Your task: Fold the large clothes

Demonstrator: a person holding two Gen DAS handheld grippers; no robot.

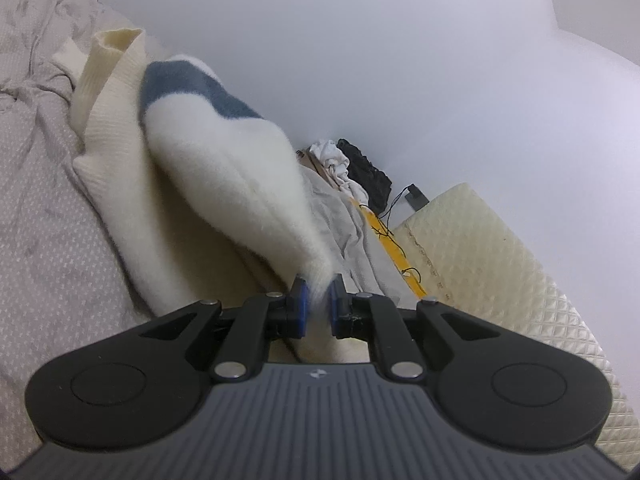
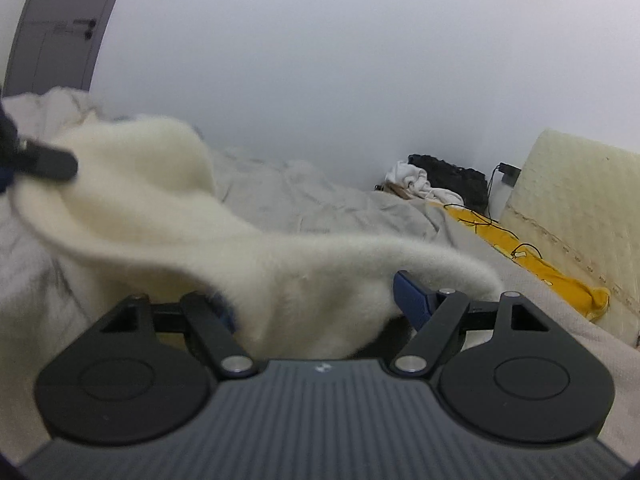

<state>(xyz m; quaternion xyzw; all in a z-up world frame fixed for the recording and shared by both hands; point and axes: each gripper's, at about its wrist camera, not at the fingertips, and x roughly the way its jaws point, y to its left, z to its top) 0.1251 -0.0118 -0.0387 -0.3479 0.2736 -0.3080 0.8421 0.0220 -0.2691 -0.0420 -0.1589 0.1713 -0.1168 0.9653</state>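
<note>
Fuzzy white sweater (image 1: 224,168), blue stripe

No readable text anywhere; each gripper body (image 1: 318,374) bears only a small, perhaps logo-like, mark

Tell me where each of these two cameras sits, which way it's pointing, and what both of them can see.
Left wrist: on the left gripper, looking along its fingers, shut on the fluffy white garment, across the bed toward the wall.
Right wrist: on the right gripper, jaws apart around the same garment; the left gripper shows at far left.
Shared: the garment, black item, yellow cloth, quilted cushion.
</note>
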